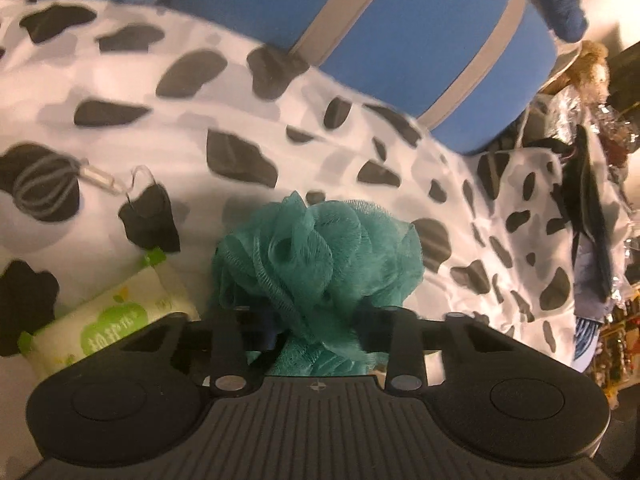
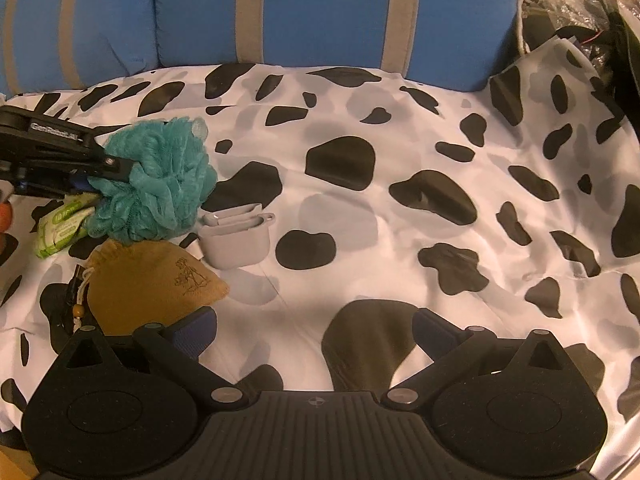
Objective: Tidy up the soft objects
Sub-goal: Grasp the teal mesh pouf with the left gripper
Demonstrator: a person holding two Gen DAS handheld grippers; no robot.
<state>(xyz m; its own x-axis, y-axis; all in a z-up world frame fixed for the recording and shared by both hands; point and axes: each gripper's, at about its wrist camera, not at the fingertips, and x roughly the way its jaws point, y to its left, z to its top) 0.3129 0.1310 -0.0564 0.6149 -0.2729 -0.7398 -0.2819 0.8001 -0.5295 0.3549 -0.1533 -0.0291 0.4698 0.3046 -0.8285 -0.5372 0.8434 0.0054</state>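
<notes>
Gripping step: left gripper [image 1: 316, 336] clamped narrow on the teal mesh bath pouf [image 1: 320, 256]; right gripper [image 2: 316, 332] wide open, empty. Next: lifting clear of the green-and-white wipes packet [image 1: 108, 320].

White raised lettering runs along the side of the left tongs [image 2: 114, 168] in the right wrist view; it seems to read "GenRobot.AI", though it is small. The green-and-white tissue pack [image 1: 112, 320] carries white characters on a green apple shape, too blurred to read. The brown drawstring pouch [image 2: 156, 284] bears a dark line drawing, no legible words.
</notes>
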